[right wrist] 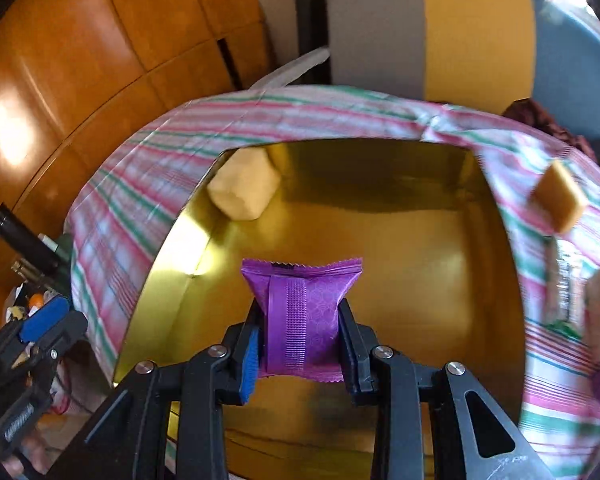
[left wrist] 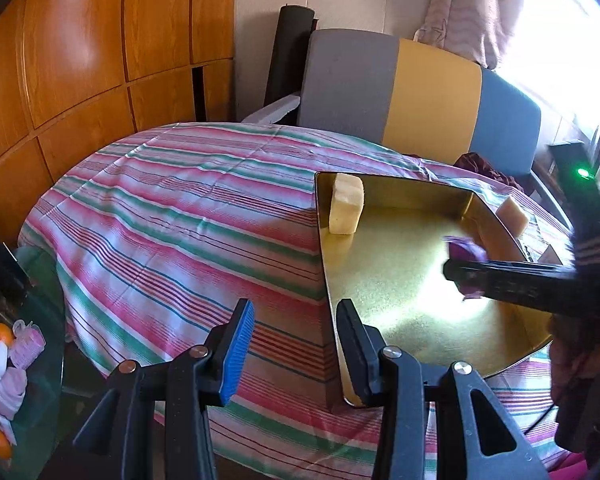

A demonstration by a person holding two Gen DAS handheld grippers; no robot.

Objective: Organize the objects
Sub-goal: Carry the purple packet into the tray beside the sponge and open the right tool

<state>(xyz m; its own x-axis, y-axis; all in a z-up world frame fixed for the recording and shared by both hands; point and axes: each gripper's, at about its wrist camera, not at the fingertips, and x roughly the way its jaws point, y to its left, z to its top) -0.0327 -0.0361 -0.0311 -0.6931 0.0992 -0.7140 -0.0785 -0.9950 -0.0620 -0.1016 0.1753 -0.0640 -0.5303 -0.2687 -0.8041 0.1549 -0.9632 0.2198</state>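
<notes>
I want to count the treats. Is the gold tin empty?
No. One pale block stands in the tin's far corner; the purple packet is above it in the right gripper.

Wood panels [left wrist: 80, 52] lined the left wall. A grey, yellow and blue chair [left wrist: 420, 92] stood behind the striped table [left wrist: 172, 208]. Sunlight glared through the window [left wrist: 572, 32].

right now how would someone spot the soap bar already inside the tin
Find the shiny gold metal tin on the striped tablecloth. In its far left corner a pale cream soap block stands; its tan neighbour lies outside the tin.
</notes>
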